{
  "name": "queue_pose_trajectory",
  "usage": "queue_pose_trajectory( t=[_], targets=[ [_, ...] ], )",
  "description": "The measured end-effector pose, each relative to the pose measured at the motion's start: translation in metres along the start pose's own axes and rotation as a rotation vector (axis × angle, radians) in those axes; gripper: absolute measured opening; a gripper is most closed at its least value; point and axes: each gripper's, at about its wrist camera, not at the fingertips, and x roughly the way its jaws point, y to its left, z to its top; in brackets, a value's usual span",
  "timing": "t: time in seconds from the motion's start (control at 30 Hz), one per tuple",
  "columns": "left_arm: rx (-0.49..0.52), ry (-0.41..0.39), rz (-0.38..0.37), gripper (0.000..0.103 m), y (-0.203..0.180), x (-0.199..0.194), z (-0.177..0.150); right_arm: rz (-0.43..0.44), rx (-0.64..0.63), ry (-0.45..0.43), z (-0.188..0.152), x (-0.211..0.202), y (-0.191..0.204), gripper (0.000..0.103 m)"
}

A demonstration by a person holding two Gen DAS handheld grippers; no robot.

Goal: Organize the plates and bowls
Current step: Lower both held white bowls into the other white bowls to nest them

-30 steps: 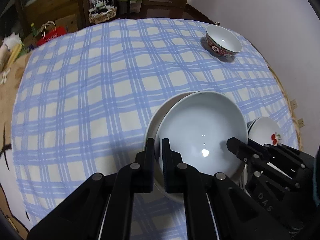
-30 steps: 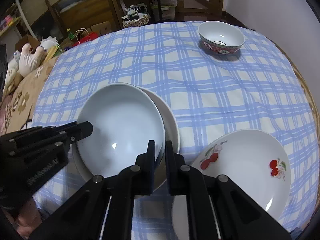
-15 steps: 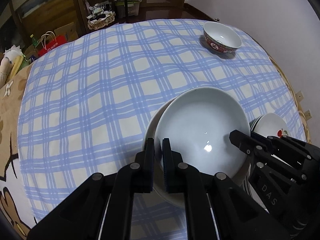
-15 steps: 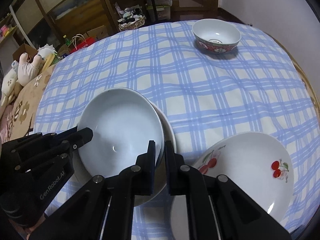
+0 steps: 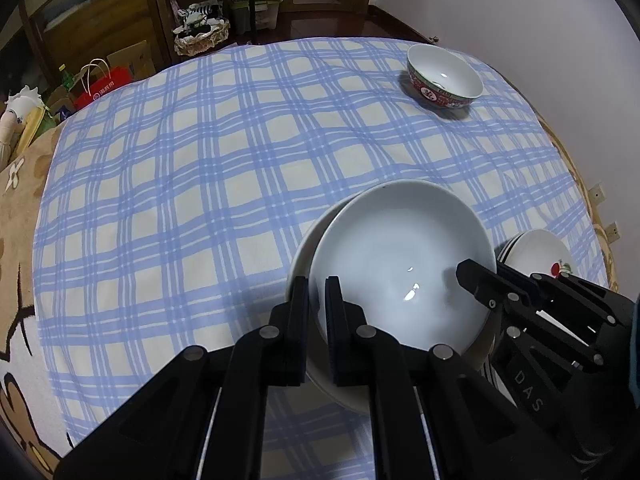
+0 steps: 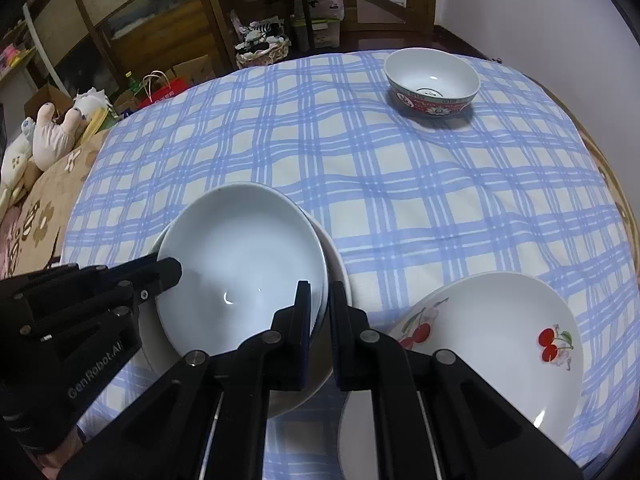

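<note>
A pale blue-white deep plate (image 5: 400, 256) (image 6: 240, 256) sits slightly off-centre over a cream plate (image 5: 306, 242) (image 6: 339, 276). My left gripper (image 5: 318, 292) is shut on its near-left rim. My right gripper (image 6: 320, 296) is shut on the opposite rim. Each view shows the other gripper's fingers (image 5: 476, 276) (image 6: 168, 272) across the plate. Whether the pale plate touches the cream one I cannot tell. A white plate with cherries (image 6: 492, 340) (image 5: 536, 252) lies to the right. A bowl with a red patterned outside (image 5: 442, 80) (image 6: 432, 84) stands at the far right.
The round table has a blue checked cloth (image 5: 200, 184), with a white wall close on its right. Beyond the far edge are wooden cabinets, a basket (image 5: 202, 36) and a red bag (image 5: 100, 88). Plush toys (image 6: 52, 136) lie on a brown flowered surface to the left.
</note>
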Motion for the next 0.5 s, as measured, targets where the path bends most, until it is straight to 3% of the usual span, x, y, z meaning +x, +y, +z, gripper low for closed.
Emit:
queue_pose_trajectory(
  t=[0.5],
  targets=[
    [0.003, 0.018, -0.01, 0.01, 0.001, -0.0009, 0.0025, 0.056, 0.041, 0.007, 0.0002, -0.002, -0.0077, 0.009]
  ],
)
